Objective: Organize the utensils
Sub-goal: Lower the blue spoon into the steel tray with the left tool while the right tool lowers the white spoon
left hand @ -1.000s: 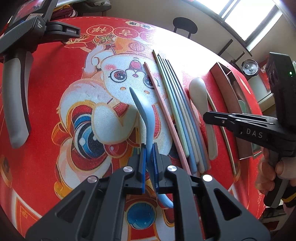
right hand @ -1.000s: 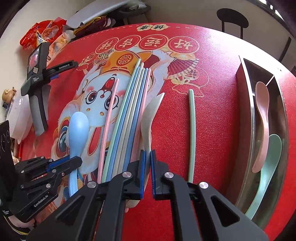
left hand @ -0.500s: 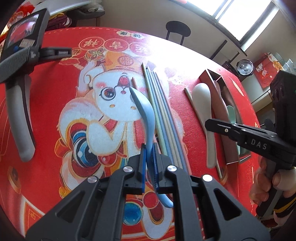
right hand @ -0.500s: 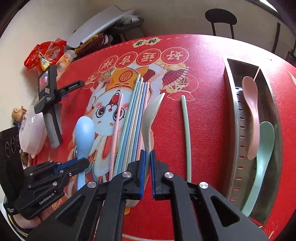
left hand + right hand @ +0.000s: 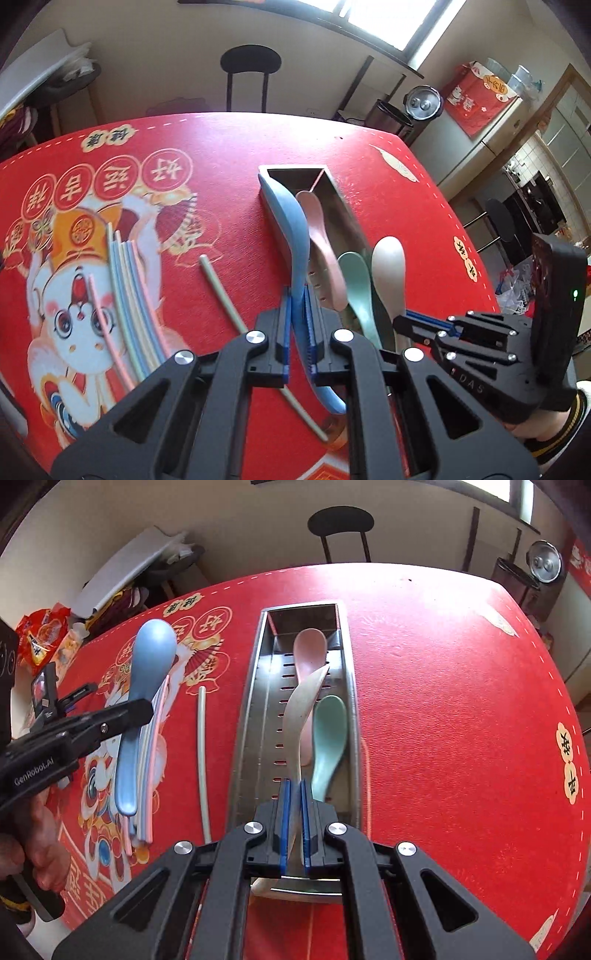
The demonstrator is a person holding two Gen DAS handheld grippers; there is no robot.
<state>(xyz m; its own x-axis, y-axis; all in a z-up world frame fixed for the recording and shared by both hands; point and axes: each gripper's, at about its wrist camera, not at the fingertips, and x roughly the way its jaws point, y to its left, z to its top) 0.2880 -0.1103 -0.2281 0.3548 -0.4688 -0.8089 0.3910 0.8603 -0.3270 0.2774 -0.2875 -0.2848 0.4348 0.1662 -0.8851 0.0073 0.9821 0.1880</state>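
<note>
Both spoons are now off the mat. A second ago the light blue plastic spoon [image 5: 295, 254] sat over the rabbit print of the red printed table mat [image 5: 443, 709], and the cream plastic spoon [image 5: 299, 709] lay beside the chopsticks. You have since swung both hands toward the long perforated stainless-steel utensil tray [image 5: 251, 701] on the right of the mat.

Your left gripper [image 5: 298, 328] is clenched on the blue spoon's handle. In the left wrist view the bowl points away from you and lines up with the tray's left wall. In the right wrist view the spoon hangs left of the tray, over the chopsticks, so it is not above the tray.

Your right gripper [image 5: 294, 819] is clenched on the cream spoon's handle. The bowl is raised over the tray's middle, above the pink plastic spoon [image 5: 308, 646] and the mint green plastic spoon [image 5: 328, 731] already lying inside.

The bundle of pastel plastic chopsticks [image 5: 129, 280] and the single pale green chopstick [image 5: 201, 746] lie on the mat, left of the tray.

Judgement: two spoons stored, two in transit. The cream spoon looks ready to lower and release. The blue one needs more travel to the right. The chopsticks remain afterwards. Watch that the grippers, now near each other, do not collide.
</note>
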